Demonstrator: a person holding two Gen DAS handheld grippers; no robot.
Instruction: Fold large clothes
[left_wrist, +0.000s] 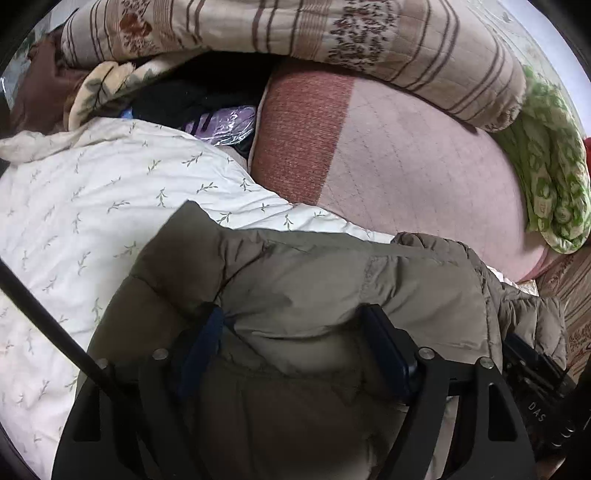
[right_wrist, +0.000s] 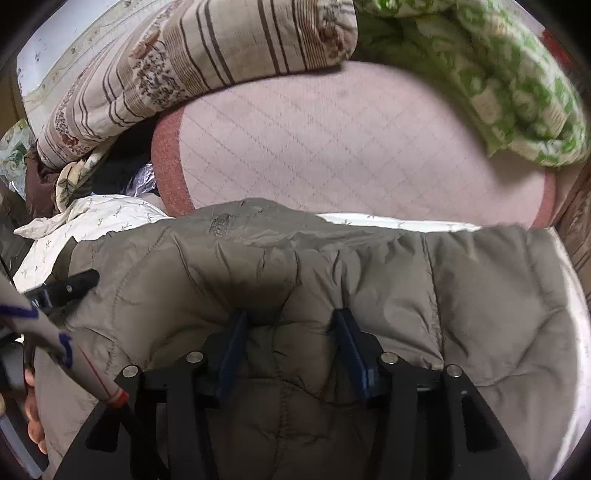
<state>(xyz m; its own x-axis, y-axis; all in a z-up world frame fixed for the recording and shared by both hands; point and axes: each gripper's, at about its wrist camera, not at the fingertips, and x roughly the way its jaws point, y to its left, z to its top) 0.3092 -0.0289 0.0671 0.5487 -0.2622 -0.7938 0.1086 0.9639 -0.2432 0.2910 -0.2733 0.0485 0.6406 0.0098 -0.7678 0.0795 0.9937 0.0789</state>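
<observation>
An olive-grey quilted puffer jacket (left_wrist: 314, 280) lies on a white sheet with small leaf sprigs (left_wrist: 74, 206). My left gripper (left_wrist: 295, 321) has its blue-padded fingers (left_wrist: 388, 343) spread, with a bulge of the jacket between them. In the right wrist view the jacket (right_wrist: 332, 258) fills the lower half. My right gripper (right_wrist: 290, 317) likewise has its fingers (right_wrist: 349, 339) apart with jacket fabric bunched between them. The left gripper's tip (right_wrist: 79, 280) shows at the jacket's left edge.
A pink quilted mattress pad with a red-brown band (left_wrist: 406, 166) lies beyond the jacket. A striped beige quilt (left_wrist: 332, 33) is piled at the back, a green patterned blanket (left_wrist: 554, 184) at the right, dark clothes and a plastic bag (left_wrist: 221, 118) at the back left.
</observation>
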